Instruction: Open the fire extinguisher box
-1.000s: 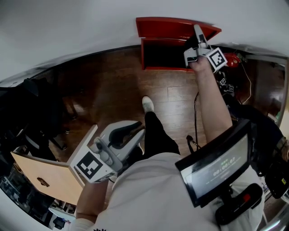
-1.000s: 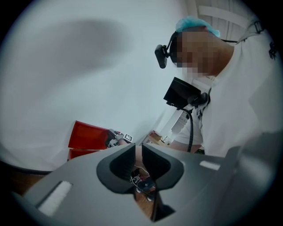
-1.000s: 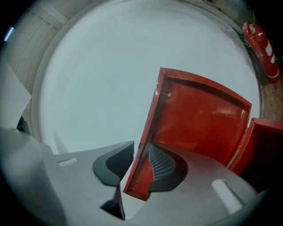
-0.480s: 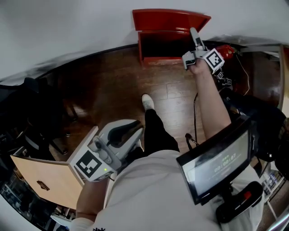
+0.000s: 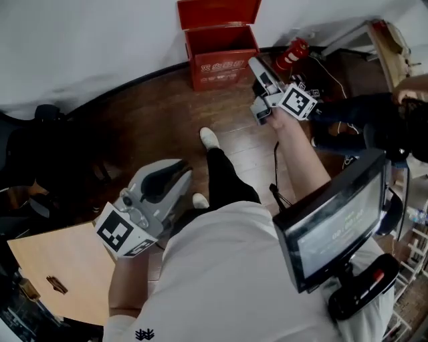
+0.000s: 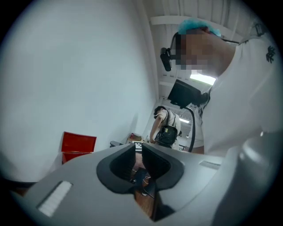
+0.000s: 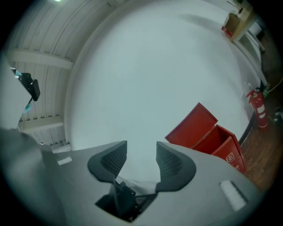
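The red fire extinguisher box [image 5: 221, 45] stands on the wooden floor against the white wall, its lid [image 5: 217, 13] raised upright against the wall. My right gripper [image 5: 257, 70] hangs in the air to the right of the box, apart from it. Its jaws are closing with nothing between them [image 7: 141, 148]; the box [image 7: 221, 141] lies off to their right. My left gripper [image 5: 157, 190] is held low beside my body, its jaws nearly together and empty [image 6: 138, 148]. The box [image 6: 77, 148] shows far off at the left of the left gripper view.
A red fire extinguisher [image 5: 294, 52] stands on the floor right of the box, with cables beside it. Another person [image 5: 361, 127] bends over at the right. A wooden board [image 5: 53, 267] lies at lower left. Dark gear sits along the left wall.
My right gripper has let go of the lid's right edge, drawn back from the box and opened its jaws. The lid now stands upright against the wall. The left gripper has hardly moved.
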`<state>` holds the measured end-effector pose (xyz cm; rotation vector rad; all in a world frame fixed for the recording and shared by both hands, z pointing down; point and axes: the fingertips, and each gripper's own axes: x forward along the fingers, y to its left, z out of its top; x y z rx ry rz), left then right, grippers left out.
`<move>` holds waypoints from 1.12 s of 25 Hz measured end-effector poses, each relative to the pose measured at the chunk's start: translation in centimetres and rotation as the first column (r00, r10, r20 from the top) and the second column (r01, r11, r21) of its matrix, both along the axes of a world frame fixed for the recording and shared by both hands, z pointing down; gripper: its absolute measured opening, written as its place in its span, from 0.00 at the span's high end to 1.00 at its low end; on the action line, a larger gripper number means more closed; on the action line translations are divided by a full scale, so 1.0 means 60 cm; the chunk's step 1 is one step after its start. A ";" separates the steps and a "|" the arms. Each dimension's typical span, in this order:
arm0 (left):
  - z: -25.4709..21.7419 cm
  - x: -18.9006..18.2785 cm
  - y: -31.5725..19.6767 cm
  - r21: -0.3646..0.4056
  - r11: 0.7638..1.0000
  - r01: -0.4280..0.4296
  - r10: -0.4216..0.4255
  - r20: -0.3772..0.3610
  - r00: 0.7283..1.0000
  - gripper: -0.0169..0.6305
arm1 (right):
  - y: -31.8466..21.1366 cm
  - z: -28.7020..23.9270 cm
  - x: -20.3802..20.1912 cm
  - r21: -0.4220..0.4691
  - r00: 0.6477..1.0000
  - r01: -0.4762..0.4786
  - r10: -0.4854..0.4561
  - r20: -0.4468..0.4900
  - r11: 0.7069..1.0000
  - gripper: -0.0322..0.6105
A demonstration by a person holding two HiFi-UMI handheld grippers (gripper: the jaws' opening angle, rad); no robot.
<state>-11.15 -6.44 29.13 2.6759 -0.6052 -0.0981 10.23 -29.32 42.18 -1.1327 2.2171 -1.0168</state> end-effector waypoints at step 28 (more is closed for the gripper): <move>0.006 0.059 0.511 0.010 0.997 -0.070 0.070 0.044 0.997 0.91 | 0.867 -0.226 -0.057 0.196 0.843 0.218 -0.084 -0.531 0.956 0.68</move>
